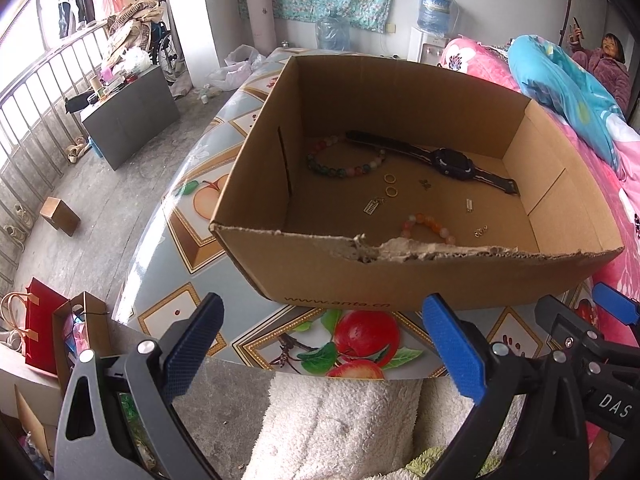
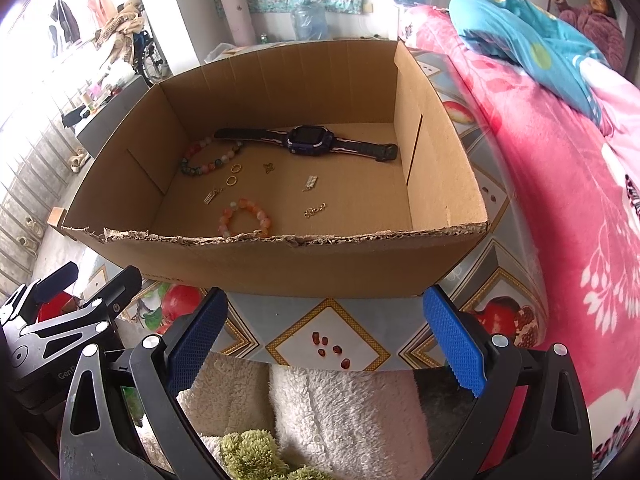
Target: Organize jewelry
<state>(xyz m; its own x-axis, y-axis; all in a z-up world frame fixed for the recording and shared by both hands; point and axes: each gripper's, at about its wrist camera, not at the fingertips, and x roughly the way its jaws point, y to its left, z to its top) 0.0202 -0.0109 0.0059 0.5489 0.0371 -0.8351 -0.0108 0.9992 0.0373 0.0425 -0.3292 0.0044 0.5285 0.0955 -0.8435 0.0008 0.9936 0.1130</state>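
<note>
- Both claws are spread wide and empty: the left gripper (image 1: 324, 344) and right gripper (image 2: 324, 340) hang short of the cardboard box (image 2: 280, 258), which sits on a fruit-patterned table cover (image 2: 328, 344).
- All the jewelry lies loose on the box floor. The smartwatch (image 2: 304, 142) lies toward 12 o'clock, a multicoloured bead bracelet (image 2: 208, 160) toward 10, an orange bead bracelet (image 2: 246, 216) at 6 against the near wall.
- Two gold rings (image 2: 234, 174) and the small charms (image 2: 310, 183) sit near the centre, each apart from the rest.
- Likely trouble: the torn near rim (image 1: 380, 250) stands between claws and jewelry, so a low reach could catch it and shove the light box, scattering everything.
- The rings and the chain link piece (image 2: 315, 211) lie flat on cardboard; wide pads may skid over them or flick them aside.
- The orange bracelet is partly hidden behind the near wall in the right wrist view, so a grasp there would be half blind.
- The claws hang close together; reaching at once risks a collision.
</note>
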